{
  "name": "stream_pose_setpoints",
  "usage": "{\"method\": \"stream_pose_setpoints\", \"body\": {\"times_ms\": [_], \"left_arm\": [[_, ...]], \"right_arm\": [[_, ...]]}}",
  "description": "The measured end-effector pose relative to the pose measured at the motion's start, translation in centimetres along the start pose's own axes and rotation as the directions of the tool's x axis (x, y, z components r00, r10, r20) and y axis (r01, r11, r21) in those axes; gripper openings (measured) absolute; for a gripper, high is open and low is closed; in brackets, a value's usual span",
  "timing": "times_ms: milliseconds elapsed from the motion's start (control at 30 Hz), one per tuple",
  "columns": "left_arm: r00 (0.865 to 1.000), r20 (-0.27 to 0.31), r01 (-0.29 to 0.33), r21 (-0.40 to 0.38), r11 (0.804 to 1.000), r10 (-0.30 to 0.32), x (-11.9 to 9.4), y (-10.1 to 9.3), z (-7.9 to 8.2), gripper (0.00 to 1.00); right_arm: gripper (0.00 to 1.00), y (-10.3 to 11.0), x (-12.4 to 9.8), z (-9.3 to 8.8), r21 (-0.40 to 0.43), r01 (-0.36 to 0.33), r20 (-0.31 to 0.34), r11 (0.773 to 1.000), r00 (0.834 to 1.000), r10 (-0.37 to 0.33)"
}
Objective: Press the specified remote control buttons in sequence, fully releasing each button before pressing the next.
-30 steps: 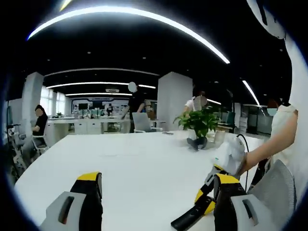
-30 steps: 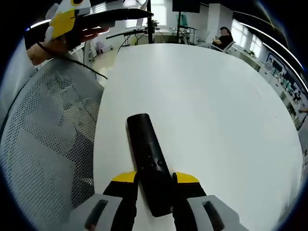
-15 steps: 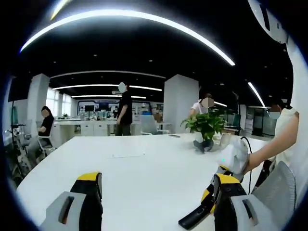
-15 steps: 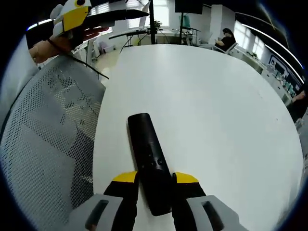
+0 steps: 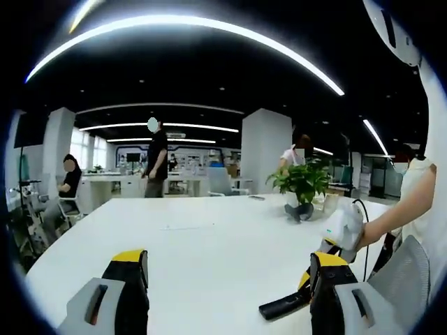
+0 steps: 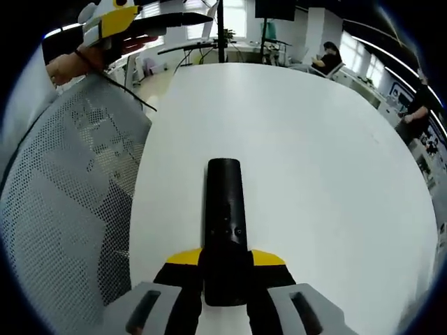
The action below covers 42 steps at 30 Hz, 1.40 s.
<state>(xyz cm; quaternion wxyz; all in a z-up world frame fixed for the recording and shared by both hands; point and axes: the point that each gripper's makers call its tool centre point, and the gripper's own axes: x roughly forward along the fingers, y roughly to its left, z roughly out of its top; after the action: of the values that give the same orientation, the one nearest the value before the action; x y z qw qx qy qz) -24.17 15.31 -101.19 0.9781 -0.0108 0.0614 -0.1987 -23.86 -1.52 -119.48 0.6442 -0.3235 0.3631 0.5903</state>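
A black remote control (image 6: 225, 213) lies lengthwise along the right gripper view, pointing away over the white table (image 6: 314, 139). My right gripper (image 6: 225, 262) is shut on its near end, yellow-tipped jaws on both sides. In the left gripper view the remote (image 5: 283, 305) shows at the lower right, low over the table (image 5: 209, 244), with the right gripper (image 5: 304, 283) on it and a hand behind. My left gripper (image 5: 227, 279) is open wide with nothing between its jaws, held above the table. It also appears at the top left of the right gripper view as the left gripper (image 6: 160, 24).
A grey mesh chair back (image 6: 63, 209) stands against the table's near edge, also seen as chair back (image 5: 405, 279). A potted plant (image 5: 302, 185) sits at the table's far side. Several people (image 5: 154, 157) stand or sit among desks beyond.
The remote has swung in the right gripper from pointing up-left to straight ahead. In the left gripper view it now lies flatter and lower. A person in the background has walked left.
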Motion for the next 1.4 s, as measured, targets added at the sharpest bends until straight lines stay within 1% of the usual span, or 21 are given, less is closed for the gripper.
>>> {"method": "stream_pose_setpoints", "body": {"times_ms": [167,367,600,733,1100,1400], "left_arm": [[1.0,-0.008,0.001,0.007,1.0,-0.001,-0.3,0.6,-0.5,1.0],[1.0,-0.007,-0.003,-0.003,1.0,0.003,-0.6,0.7,-0.6,0.99],[1.0,-0.013,-0.002,-0.006,1.0,0.002,-0.8,1.0,-1.1,0.99],[1.0,-0.016,-0.004,-0.008,1.0,0.004,-0.6,0.5,-0.8,0.99],[1.0,-0.022,-0.008,-0.022,1.0,0.007,-0.6,0.3,-0.8,0.99],[1.0,-0.028,-0.008,-0.028,1.0,0.007,-0.7,0.7,-1.4,0.99]], "right_arm": [[0.21,-0.7,0.0,0.0,-0.015,-0.001,-0.008,1.0,1.0,0.001],[0.21,-2.0,0.0,0.0,-0.037,-0.004,-0.029,0.999,1.0,0.003],[0.21,-4.1,-0.1,-0.2,-0.035,-0.008,-0.045,0.999,0.999,0.006],[0.21,-5.3,-0.1,-0.4,-0.034,-0.009,-0.053,0.999,0.999,0.007],[0.21,-8.2,-0.1,-0.4,-0.047,-0.011,-0.081,0.999,0.997,0.007],[0.21,-9.6,0.1,-0.2,-0.064,-0.019,-0.101,0.998,0.995,0.012]]}}
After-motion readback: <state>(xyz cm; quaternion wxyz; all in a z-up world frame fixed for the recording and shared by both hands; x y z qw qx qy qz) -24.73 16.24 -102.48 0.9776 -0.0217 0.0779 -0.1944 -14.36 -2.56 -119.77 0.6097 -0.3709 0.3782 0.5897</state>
